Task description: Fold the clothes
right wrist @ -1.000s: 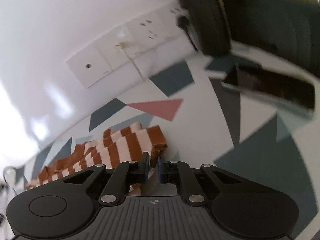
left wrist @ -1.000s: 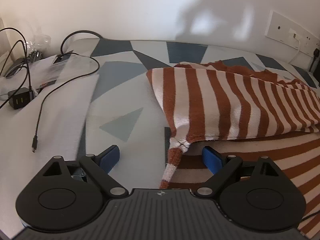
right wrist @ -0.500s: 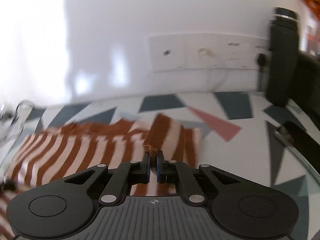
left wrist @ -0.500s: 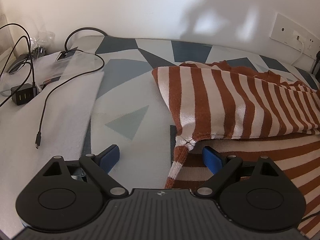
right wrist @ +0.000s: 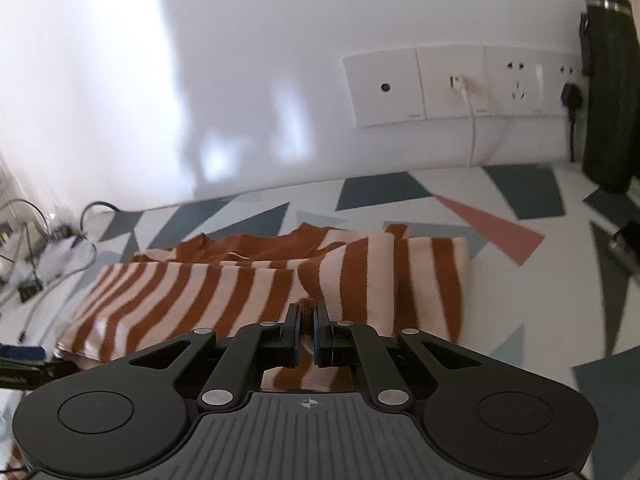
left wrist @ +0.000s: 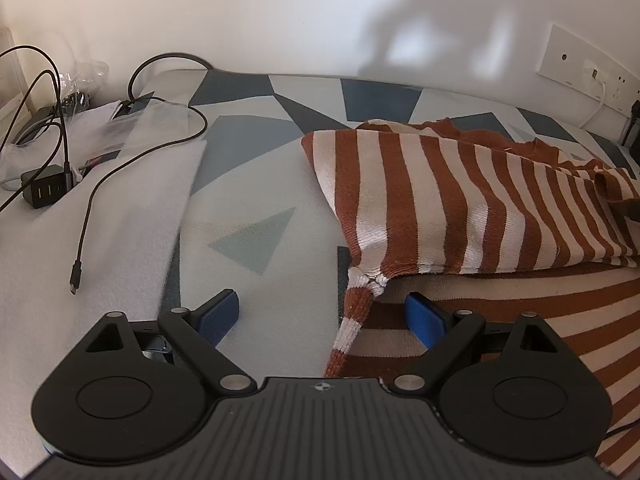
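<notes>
We found the striped garment (left wrist: 460, 196) lying on the patterned cloth (left wrist: 256, 184) that covered the surface, towards its right side in the left wrist view, with one layer folded over another. A seam corner of the upper layer hung just ahead of the left gripper (left wrist: 322, 314). That gripper's blue-padded fingers (left wrist: 219, 314) stood wide apart and held nothing; its right pad rested over the lower striped layer, its left over bare cloth.

The right gripper (right wrist: 306, 334) had its jaws drawn together on a brown edge of the striped garment (right wrist: 192, 296), which bunched up between the pads. The fabric spread away to the left beyond it.

To the left of the cloth we noted a white sheet (left wrist: 120, 208) bearing a black cable (left wrist: 86, 216) and a small charger block (left wrist: 44, 190). A wall socket panel (right wrist: 444, 86) sat behind, with a white lead plugged in, and a dark cylinder (right wrist: 608, 92) stood at the far right.
</notes>
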Demonstrator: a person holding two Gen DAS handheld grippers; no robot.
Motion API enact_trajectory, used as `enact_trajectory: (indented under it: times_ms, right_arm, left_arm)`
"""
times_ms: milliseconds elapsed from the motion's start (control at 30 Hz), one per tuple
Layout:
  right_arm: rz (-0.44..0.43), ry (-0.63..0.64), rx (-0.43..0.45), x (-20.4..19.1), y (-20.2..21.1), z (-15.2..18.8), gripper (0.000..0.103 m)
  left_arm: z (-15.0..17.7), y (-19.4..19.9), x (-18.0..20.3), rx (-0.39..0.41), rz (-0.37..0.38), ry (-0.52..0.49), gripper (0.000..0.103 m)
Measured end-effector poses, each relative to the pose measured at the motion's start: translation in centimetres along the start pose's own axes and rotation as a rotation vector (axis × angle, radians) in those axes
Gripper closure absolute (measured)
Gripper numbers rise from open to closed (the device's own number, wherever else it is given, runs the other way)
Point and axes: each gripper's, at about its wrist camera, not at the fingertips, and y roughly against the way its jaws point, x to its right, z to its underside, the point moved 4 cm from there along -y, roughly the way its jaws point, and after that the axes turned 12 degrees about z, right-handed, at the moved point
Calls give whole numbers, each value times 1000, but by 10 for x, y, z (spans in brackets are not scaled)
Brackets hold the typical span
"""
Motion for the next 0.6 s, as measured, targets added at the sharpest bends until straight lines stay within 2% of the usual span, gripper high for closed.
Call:
enact_trajectory:
  times_ms: [100, 167, 200, 300, 367, 467, 600]
  right_arm:
    - [-28, 9, -66, -7, -9, 2, 92]
    - [-49, 32, -72, -14, -5, -1, 73]
    - [-58, 40, -66, -18, -2, -3, 71]
    - [-37, 40, 9, -19, 11, -14, 71]
    - [15, 22, 41, -12, 12, -21, 71]
    - [92, -28, 40, 4, 3, -26, 74]
    - [145, -72, 42, 24, -5, -24, 81]
  left_arm:
    - [0, 0, 1, -1, 1, 0, 11]
    - [0, -1, 2, -2, 4, 0, 10]
    - [0, -1, 3, -3, 5, 0, 10]
    - [2, -1, 4, -1, 8, -2, 10]
    - [2, 0, 4, 0, 8, -1, 10]
    - [2, -1, 5, 1, 6, 0, 9]
    - [3, -1, 6, 0, 4, -1, 9]
